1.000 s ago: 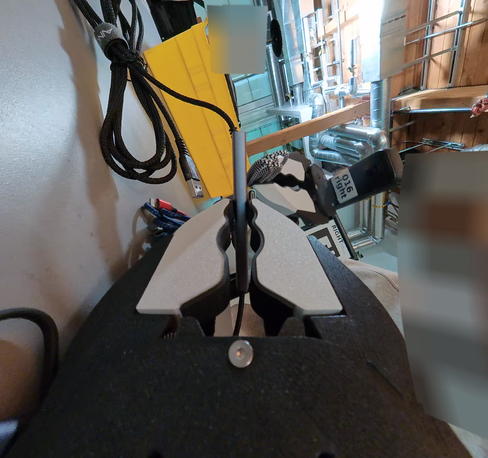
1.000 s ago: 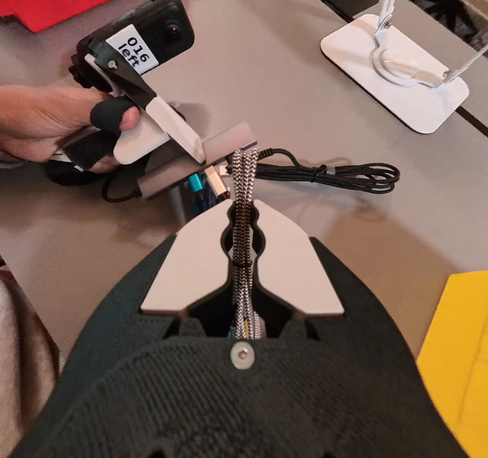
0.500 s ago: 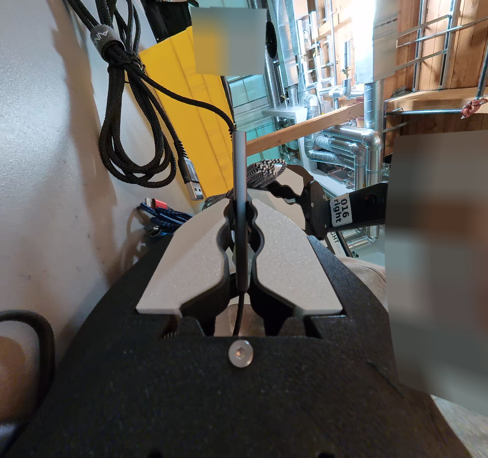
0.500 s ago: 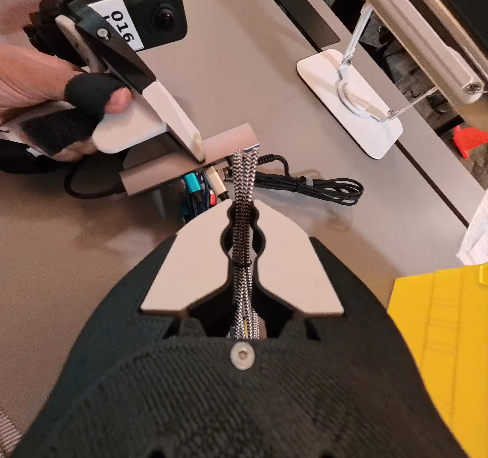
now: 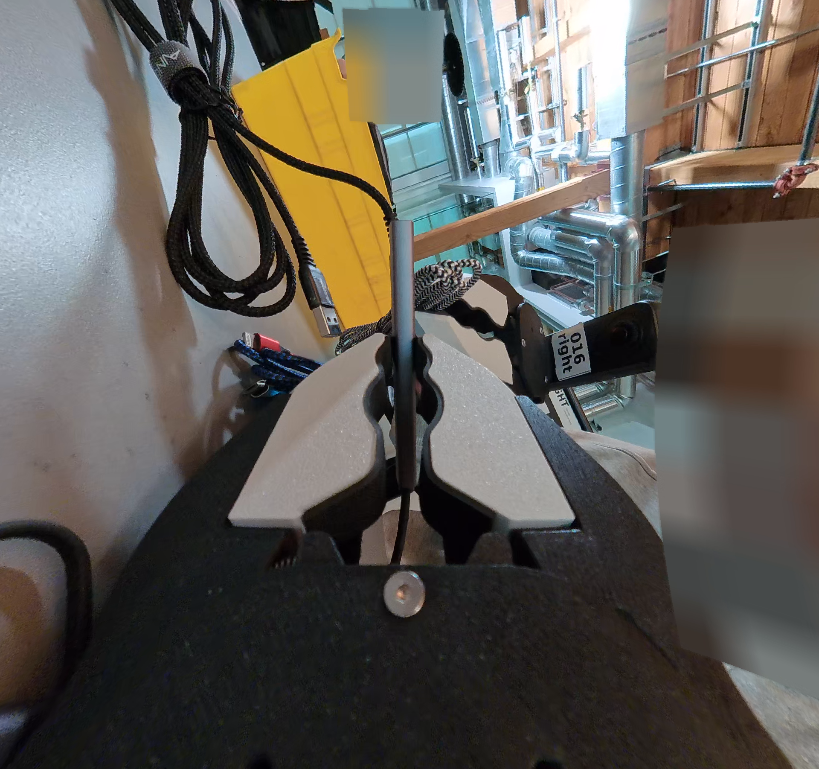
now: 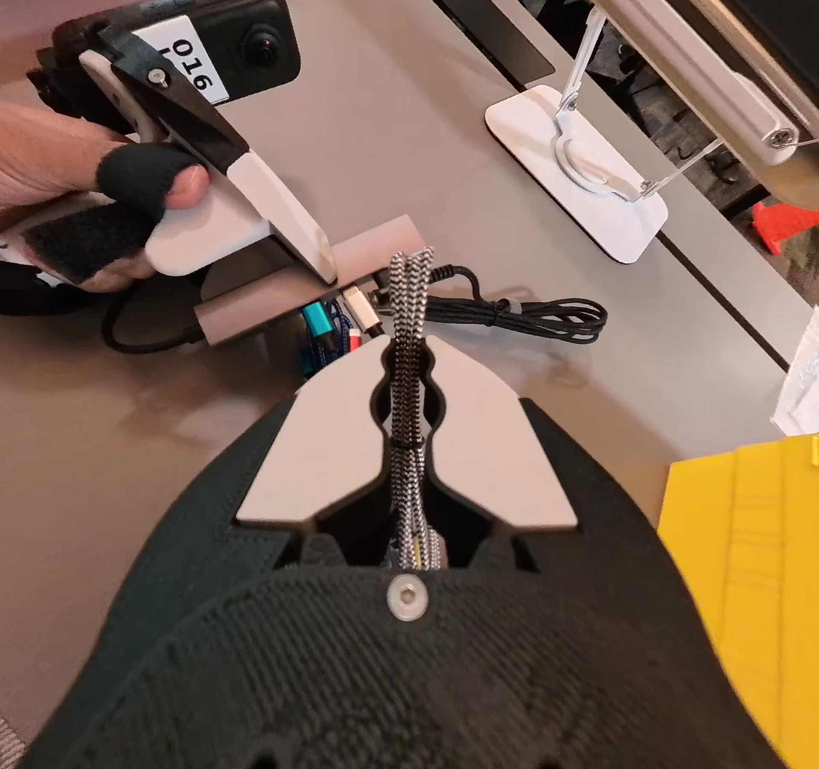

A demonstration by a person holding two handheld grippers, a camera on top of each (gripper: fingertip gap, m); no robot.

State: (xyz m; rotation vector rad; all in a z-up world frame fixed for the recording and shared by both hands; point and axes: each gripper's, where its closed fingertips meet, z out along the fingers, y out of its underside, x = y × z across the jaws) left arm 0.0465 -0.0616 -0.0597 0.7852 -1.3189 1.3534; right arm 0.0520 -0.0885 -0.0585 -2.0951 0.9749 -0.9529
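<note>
My left gripper [image 5: 403,344] is shut on a flat grey hub [image 5: 402,304], held edge-up above the table; its thin black lead runs back between the fingers. In the right wrist view the hub [image 6: 310,277] shows as a grey slab clamped by the left gripper [image 6: 325,266]. My right gripper [image 6: 407,340] is shut on a bundled black-and-white braided cable [image 6: 405,331], whose looped end sits right beside the hub's end. A black braided cable [image 5: 212,198] is plugged into the hub's far end, its silver plug [image 5: 321,308] hanging free.
A blue braided cable bundle [image 5: 274,366] with red and teal plugs lies on the grey table [image 6: 399,127] under the hub. A yellow bin [image 6: 753,570] stands at the right. A white stand base [image 6: 576,171] sits at the back, and a person's hand [image 6: 53,180] holds the left gripper. Both grippers' tips are close together, under 4 cm apart.
The right gripper view has swung and drawn closer to the hub, so the left gripper looms larger. Both grips are unchanged.
</note>
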